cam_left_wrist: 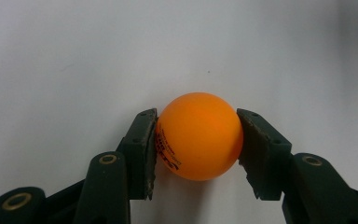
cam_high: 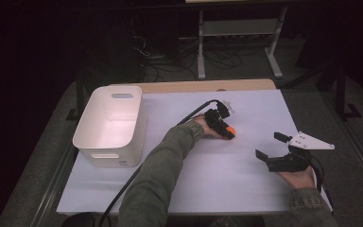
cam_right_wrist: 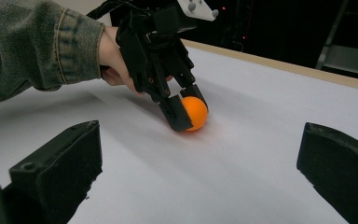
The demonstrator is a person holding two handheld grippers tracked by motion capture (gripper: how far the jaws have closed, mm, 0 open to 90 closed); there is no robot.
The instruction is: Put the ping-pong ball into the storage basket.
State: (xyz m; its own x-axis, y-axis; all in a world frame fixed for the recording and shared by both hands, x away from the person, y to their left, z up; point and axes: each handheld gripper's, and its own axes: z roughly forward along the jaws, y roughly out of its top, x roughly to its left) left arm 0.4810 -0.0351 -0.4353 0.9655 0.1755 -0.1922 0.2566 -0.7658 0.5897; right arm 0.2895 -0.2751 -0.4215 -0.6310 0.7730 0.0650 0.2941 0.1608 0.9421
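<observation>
An orange ping-pong ball (cam_left_wrist: pixel 199 135) with black print rests on the white table sheet (cam_high: pixel 246 109). My left gripper (cam_left_wrist: pixel 196 140) is shut on it, a pad pressed against each side. From above, the left gripper (cam_high: pixel 228 131) and the ball (cam_high: pixel 231 130) sit near the middle of the table. The right gripper view looks across at that same grip, with the ball (cam_right_wrist: pixel 195 113) touching the sheet. My right gripper (cam_high: pixel 270 145) stands open and empty at the right, its wide jaws pointing toward the ball.
A white plastic bin (cam_high: pixel 108 125) stands at the left side of the table, its inside bare. A black cable (cam_high: pixel 123 189) trails from the left gripper along the sleeve to the front edge. Dark floor and a metal stand (cam_high: pixel 236 38) lie beyond the far edge.
</observation>
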